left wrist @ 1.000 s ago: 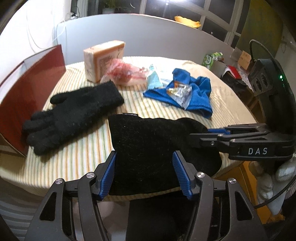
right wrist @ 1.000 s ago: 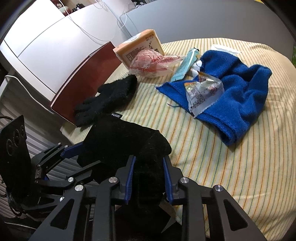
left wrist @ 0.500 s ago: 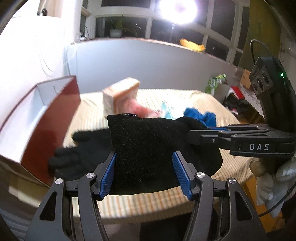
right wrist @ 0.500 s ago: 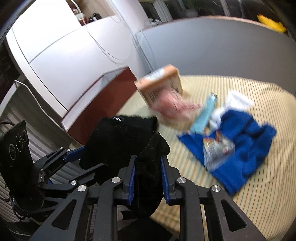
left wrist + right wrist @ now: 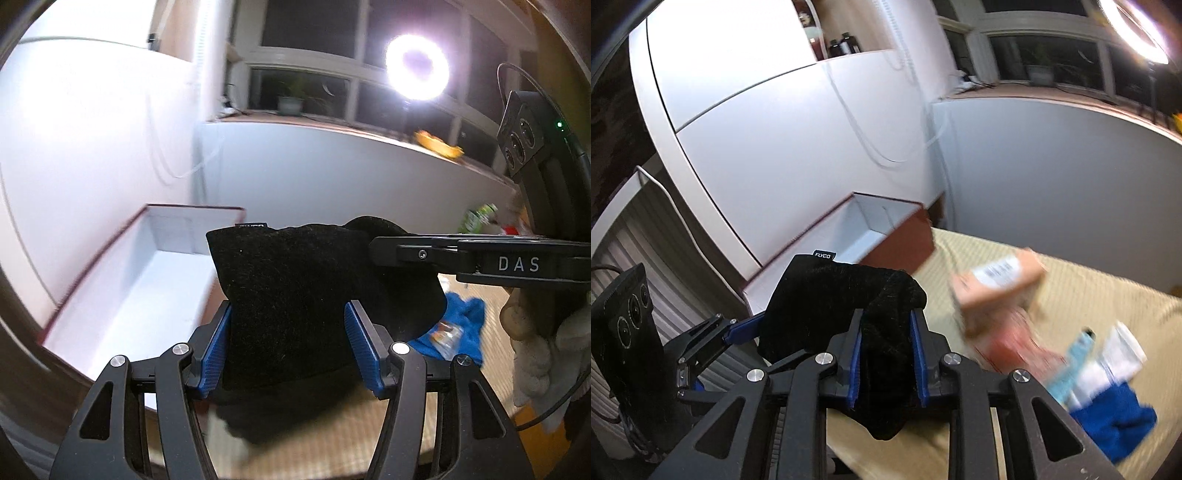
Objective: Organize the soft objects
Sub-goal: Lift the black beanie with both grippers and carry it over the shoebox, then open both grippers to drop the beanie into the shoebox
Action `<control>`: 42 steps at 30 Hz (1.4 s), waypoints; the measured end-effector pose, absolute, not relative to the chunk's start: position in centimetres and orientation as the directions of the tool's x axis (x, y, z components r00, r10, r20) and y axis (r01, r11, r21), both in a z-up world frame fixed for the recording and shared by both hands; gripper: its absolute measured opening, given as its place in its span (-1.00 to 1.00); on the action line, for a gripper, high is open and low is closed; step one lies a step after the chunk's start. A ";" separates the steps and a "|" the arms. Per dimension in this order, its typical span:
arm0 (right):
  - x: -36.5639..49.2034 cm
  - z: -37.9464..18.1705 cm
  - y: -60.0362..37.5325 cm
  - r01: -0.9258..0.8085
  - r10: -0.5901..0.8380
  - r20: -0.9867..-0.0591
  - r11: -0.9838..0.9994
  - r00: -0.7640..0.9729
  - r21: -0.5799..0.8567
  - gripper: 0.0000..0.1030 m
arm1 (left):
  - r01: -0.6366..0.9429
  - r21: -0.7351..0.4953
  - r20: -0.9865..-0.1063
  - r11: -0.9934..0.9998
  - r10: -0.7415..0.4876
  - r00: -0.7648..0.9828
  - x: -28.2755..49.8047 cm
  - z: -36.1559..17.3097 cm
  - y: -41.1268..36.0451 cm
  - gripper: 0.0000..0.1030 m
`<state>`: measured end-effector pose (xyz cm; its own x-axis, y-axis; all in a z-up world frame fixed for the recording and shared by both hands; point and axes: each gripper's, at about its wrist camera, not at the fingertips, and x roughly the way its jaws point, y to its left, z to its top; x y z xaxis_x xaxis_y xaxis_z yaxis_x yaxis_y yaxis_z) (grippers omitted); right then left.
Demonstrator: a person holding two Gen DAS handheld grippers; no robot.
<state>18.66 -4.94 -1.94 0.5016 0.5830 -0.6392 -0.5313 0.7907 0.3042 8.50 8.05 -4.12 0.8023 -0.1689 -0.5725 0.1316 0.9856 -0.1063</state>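
A black fleece pouch (image 5: 295,295) with a small label hangs in the air, held by both grippers. My left gripper (image 5: 288,312) is shut across its wide lower part, blue pads pressing both sides. My right gripper (image 5: 886,321) is shut on a bunched corner of the same pouch (image 5: 842,299). In the left wrist view the right gripper (image 5: 384,253) comes in from the right; in the right wrist view the left gripper (image 5: 738,328) grips from the left. Behind the pouch stands an open red box (image 5: 192,209) with a bare white inside (image 5: 871,221).
On the striped tablecloth (image 5: 1089,295) lie a blue towel (image 5: 1115,421), a tan carton (image 5: 997,284), a pink bag (image 5: 1015,339) and a light blue tube (image 5: 1075,362). A snack wrapper (image 5: 447,332) rests on the towel. A gloved hand (image 5: 535,332) holds the right gripper. White walls stand behind.
Both grippers have lifted the black pouch off the table and carried it up and left. The red box's white inside has come into view; the black glove has dropped out of sight.
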 end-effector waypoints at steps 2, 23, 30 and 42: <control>19.8 -1.7 -3.1 -0.553 0.598 -0.636 0.775 0.487 0.305 -0.59 | 0.101 -0.102 -0.571 0.990 -0.141 0.809 9.0 -4.0 9.5 0.16; 26.4 -5.3 11.8 -0.670 0.640 -0.695 0.676 0.327 0.308 -0.60 | -0.156 -0.019 -0.590 0.988 0.115 0.799 11.3 -5.7 18.6 0.16; 27.4 -6.2 13.3 -0.680 0.633 -0.704 0.672 0.321 0.294 -0.60 | -0.180 -0.006 -0.604 0.984 0.140 0.784 11.4 -6.2 19.5 0.16; 27.0 -5.0 12.1 -0.675 0.610 -0.677 0.703 0.411 0.224 0.14 | -0.238 0.007 -0.620 0.971 0.191 0.761 10.4 -5.9 20.0 0.32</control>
